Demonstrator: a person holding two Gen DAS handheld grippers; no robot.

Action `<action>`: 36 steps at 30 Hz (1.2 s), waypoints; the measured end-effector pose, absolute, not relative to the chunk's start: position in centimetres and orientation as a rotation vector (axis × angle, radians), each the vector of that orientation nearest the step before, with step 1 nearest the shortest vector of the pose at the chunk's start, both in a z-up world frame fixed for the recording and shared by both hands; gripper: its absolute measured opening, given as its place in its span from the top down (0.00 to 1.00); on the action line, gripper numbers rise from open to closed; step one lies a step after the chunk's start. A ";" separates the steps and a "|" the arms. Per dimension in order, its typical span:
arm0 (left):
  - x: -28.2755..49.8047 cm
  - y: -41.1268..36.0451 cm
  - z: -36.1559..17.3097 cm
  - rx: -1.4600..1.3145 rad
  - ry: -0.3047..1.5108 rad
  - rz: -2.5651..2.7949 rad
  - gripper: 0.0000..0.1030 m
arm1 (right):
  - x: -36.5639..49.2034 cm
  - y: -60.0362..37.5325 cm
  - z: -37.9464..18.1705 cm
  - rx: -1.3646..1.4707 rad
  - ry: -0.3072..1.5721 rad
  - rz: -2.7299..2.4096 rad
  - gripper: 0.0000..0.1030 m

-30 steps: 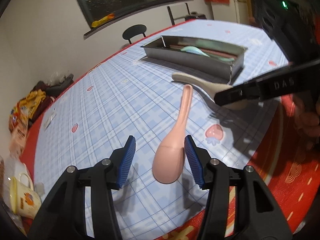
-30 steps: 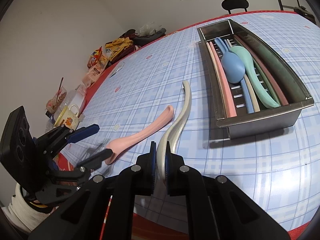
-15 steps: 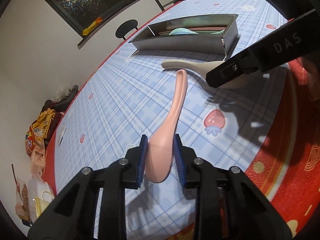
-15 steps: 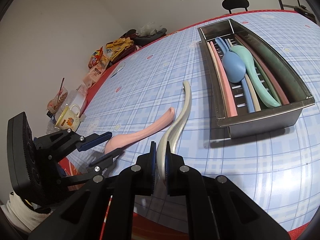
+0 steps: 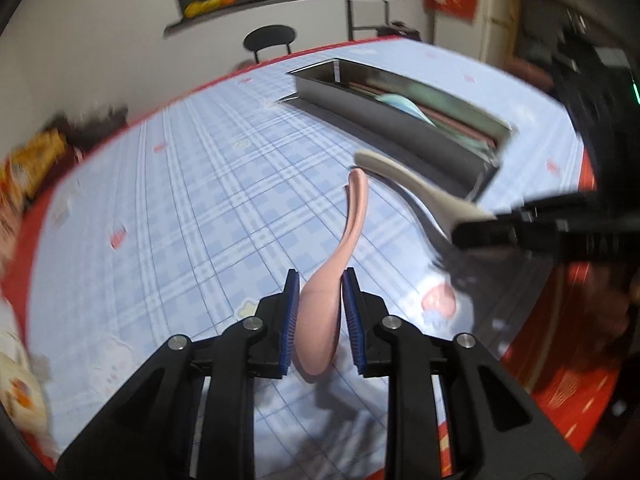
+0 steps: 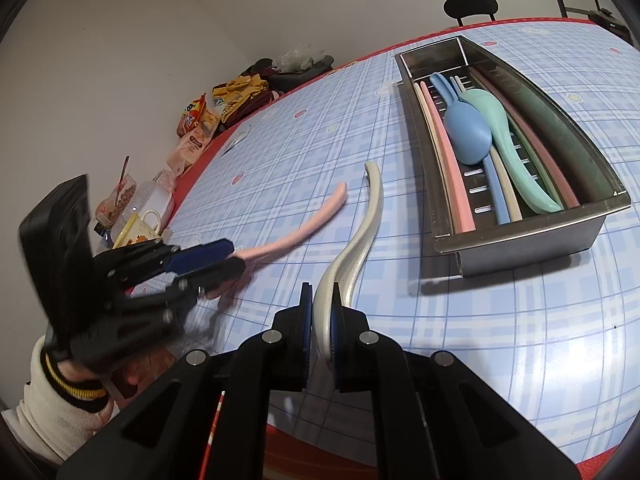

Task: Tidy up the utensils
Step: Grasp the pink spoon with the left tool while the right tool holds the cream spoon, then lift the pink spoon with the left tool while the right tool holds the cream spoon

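Observation:
My left gripper (image 5: 319, 312) is shut on the bowl of a pink spoon (image 5: 352, 224), whose handle points away over the blue checked tablecloth; both also show in the right wrist view, gripper (image 6: 208, 260) and spoon (image 6: 304, 232). My right gripper (image 6: 322, 320) is shut on the bowl of a cream spoon (image 6: 370, 208), also seen in the left wrist view (image 5: 408, 184). A steel utensil tray (image 6: 532, 236) at the right holds a blue spoon (image 6: 468, 132), a mint spoon (image 6: 508, 144) and several chopsticks.
Snack bags (image 6: 200, 120), a mug (image 6: 140, 228) and containers crowd the table's left edge. A black chair (image 6: 470, 6) stands beyond the far edge. The red table border (image 6: 304, 452) runs along the near edge.
My left gripper closed on the pink spoon's bowl and has lifted and swung it; the view is blurred by motion. The right gripper stays shut on the cream spoon.

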State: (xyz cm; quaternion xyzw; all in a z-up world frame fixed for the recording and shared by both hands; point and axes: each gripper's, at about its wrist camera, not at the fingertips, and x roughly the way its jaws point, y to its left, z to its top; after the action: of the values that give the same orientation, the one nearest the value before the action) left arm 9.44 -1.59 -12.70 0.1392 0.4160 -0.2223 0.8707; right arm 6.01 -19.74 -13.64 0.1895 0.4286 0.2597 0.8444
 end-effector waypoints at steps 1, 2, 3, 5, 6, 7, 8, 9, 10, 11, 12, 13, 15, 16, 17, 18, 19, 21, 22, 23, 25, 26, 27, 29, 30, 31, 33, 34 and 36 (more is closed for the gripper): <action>9.9 -1.2 -12.8 0.254 0.882 -0.466 0.77 | 6.0 -19.7 -13.7 0.400 0.905 0.548 0.92; 10.1 -1.0 -12.9 0.233 0.894 -0.466 0.84 | 6.0 -19.7 -13.7 0.400 0.905 0.548 0.92; 10.4 -0.8 -13.2 0.208 0.909 -0.467 0.88 | 6.0 -19.7 -13.7 0.400 0.906 0.548 0.92; 10.7 -0.6 -13.9 0.185 0.926 -0.464 0.88 | 6.0 -19.7 -13.7 0.399 0.907 0.548 0.92; 10.6 -0.6 -14.2 0.182 0.925 -0.466 0.88 | 6.0 -19.7 -13.7 0.399 0.907 0.548 0.92; 10.6 -0.7 -14.4 0.178 0.924 -0.468 0.88 | 5.9 -19.7 -13.7 0.400 0.907 0.549 0.92; 10.6 -0.7 -14.4 0.171 0.922 -0.468 0.88 | 6.0 -19.7 -13.6 0.400 0.907 0.549 0.92; 10.5 -0.8 -14.4 0.169 0.920 -0.468 0.88 | 6.0 -19.7 -13.6 0.401 0.907 0.549 0.92; 10.5 -0.8 -14.5 0.167 0.918 -0.468 0.88 | 6.0 -19.6 -13.6 0.401 0.907 0.549 0.92; 10.5 -0.8 -14.6 0.169 0.914 -0.468 0.87 | 5.9 -19.6 -13.6 0.400 0.907 0.549 0.92; 10.3 -0.8 -14.6 0.173 0.912 -0.467 0.86 | 6.0 -19.7 -13.6 0.401 0.907 0.549 0.92; 10.3 -0.8 -14.7 0.176 0.909 -0.469 0.86 | 6.0 -19.6 -13.6 0.401 0.907 0.548 0.92; 10.2 -0.8 -14.8 0.176 0.904 -0.471 0.85 | 6.0 -19.6 -13.6 0.401 0.907 0.548 0.92; 10.1 -0.7 -14.7 0.175 0.902 -0.471 0.85 | 6.0 -19.7 -13.7 0.401 0.907 0.548 0.92; 10.1 -0.7 -14.7 0.174 0.901 -0.472 0.85 | 6.0 -19.6 -13.6 0.400 0.907 0.548 0.92; 10.1 -0.7 -14.7 0.173 0.901 -0.473 0.85 | 6.0 -19.7 -13.7 0.401 0.907 0.548 0.92; 10.1 -0.6 -14.7 0.173 0.901 -0.474 0.85 | 6.0 -19.7 -13.7 0.401 0.907 0.548 0.92; 10.1 -0.6 -14.7 0.171 0.905 -0.479 0.80 | 6.0 -19.7 -13.7 0.402 0.907 0.548 0.92; 10.1 -0.5 -14.7 0.169 0.906 -0.485 0.77 | 6.0 -19.7 -13.7 0.402 0.907 0.548 0.92; 10.1 -0.5 -14.6 0.164 0.906 -0.495 0.71 | 6.0 -19.6 -13.7 0.402 0.908 0.548 0.92; 10.2 -0.5 -14.4 0.150 0.899 -0.513 0.69 | 6.0 -19.7 -13.7 0.402 0.907 0.548 0.92; 10.4 -0.5 -14.2 0.139 0.897 -0.523 0.69 | 6.0 -19.6 -13.7 0.402 0.908 0.548 0.92; 10.6 -0.6 -14.1 0.135 0.897 -0.527 0.69 | 6.0 -19.7 -13.7 0.401 0.908 0.548 0.92; 11.1 -0.9 -13.8 0.133 0.895 -0.541 0.69 | 6.0 -19.6 -13.7 0.400 0.907 0.547 0.92; 11.4 -1.1 -13.7 0.132 0.897 -0.547 0.69 | 6.0 -19.6 -13.7 0.400 0.908 0.547 0.92; 11.8 -1.2 -13.7 0.128 0.901 -0.551 0.69 | 6.1 -19.6 -13.7 0.401 0.908 0.547 0.92; 12.5 -1.2 -13.9 0.107 0.914 -0.564 0.71 | 6.1 -19.7 -13.8 0.405 0.909 0.549 0.92; 12.8 -1.1 -14.1 0.090 0.924 -0.573 0.71 | 6.1 -19.7 -13.8 0.406 0.909 0.550 0.92; 13.2 -0.9 -14.5 0.050 0.940 -0.588 0.72 | 6.2 -19.8 -13.9 0.408 0.910 0.551 0.91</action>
State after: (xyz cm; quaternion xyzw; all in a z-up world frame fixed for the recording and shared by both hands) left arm 13.18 -0.91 -14.52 0.0238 0.4463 -0.2791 0.8499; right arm 6.21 -19.79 -13.87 0.1931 0.4308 0.2609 0.8420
